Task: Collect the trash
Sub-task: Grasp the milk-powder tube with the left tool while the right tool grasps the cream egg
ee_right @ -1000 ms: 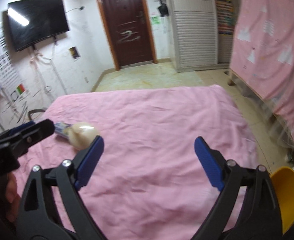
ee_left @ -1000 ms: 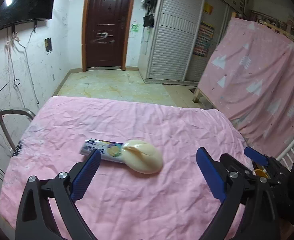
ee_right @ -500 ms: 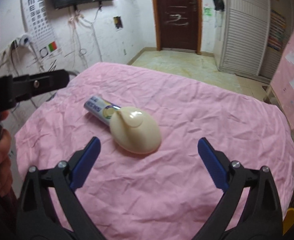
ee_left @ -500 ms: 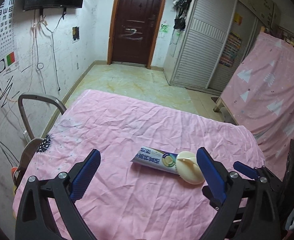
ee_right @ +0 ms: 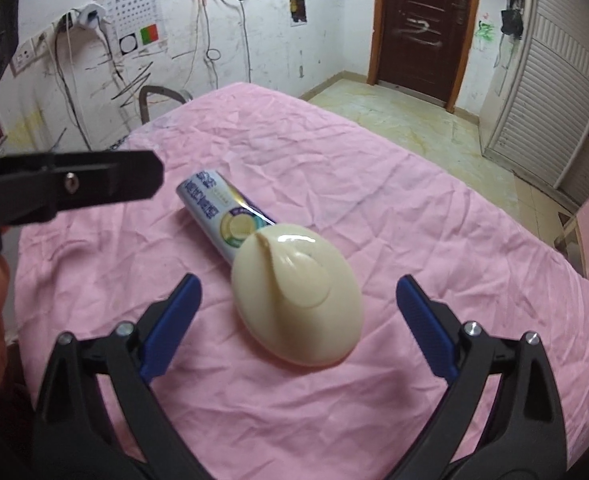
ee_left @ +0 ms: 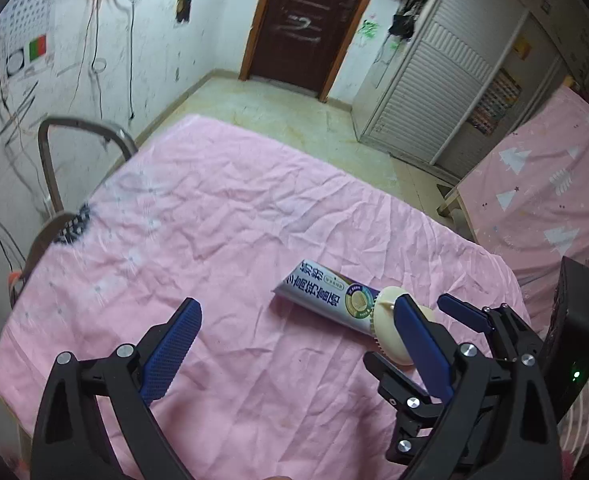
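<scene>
A cream oval brush [ee_right: 298,296] with a raised handle lies on the pink cloth [ee_right: 414,208], touching the end of a white and blue toothpaste tube [ee_right: 222,208]. My right gripper [ee_right: 298,320] is open, low over the cloth, with the brush between its blue pads. In the left wrist view the tube [ee_left: 322,300] and brush [ee_left: 388,336] lie to the right, partly hidden behind my left gripper's right finger. My left gripper [ee_left: 294,348] is open and empty over bare cloth. The right gripper's fingers [ee_left: 462,314] show at the right there.
The pink cloth covers a table [ee_left: 214,216]. A metal chair frame [ee_left: 78,136] stands at the table's left edge. A second pink-covered piece of furniture [ee_left: 550,184] stands to the right. Tiled floor, a brown door [ee_left: 302,20] and a white wardrobe lie beyond.
My right gripper has swung left and closed in until the brush sits between its open fingers. My left gripper has shifted left, so tube and brush now lie to its right.
</scene>
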{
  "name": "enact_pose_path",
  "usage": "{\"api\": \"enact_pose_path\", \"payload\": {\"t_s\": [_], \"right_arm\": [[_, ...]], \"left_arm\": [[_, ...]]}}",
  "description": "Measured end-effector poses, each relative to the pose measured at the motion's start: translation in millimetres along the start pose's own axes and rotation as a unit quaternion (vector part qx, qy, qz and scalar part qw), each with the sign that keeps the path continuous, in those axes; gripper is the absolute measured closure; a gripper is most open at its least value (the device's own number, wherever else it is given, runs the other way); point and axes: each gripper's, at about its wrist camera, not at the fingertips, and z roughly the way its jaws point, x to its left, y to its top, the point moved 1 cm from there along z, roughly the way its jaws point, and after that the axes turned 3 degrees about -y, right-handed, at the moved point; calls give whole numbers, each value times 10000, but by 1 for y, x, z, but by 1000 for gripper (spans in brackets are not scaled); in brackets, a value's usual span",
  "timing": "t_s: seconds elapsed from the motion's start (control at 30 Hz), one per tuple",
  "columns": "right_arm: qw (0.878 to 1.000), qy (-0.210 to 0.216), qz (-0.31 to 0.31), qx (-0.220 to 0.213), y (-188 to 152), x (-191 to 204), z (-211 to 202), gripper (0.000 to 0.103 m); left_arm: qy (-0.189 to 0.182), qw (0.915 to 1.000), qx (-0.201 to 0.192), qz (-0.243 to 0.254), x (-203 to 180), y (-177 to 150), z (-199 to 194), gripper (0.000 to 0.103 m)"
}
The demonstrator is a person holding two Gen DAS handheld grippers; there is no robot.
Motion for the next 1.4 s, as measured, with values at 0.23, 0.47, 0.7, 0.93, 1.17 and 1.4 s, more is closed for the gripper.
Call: {"api": "enact_pose_path", "payload": {"t_s": [0.23,0.47,0.7,0.93,1.17,1.4], "right_arm": [[9997,249,8,45,2,-5,9,25],[9987,445,250,85,-2,-18,8,38],[9965,444,699,-150,-17,-42,-24,38],[9882,225,1331,-718,-46,-86,-83,38],[9810,65,1516,-1209,-76,-106,-136,38],[9770,-71,1685,-1306,-107,-130,-156,37]], "left_arm": [[35,9986,238,-467,-4,-5,13,16],[155,9972,297,-672,-15,-6,20,16],[221,9947,364,-932,-26,-5,29,16],[526,9895,446,-1272,-43,-3,49,16],[1097,9811,444,-1534,-66,7,73,16],[1396,9718,393,-1858,-75,15,90,16]]}}
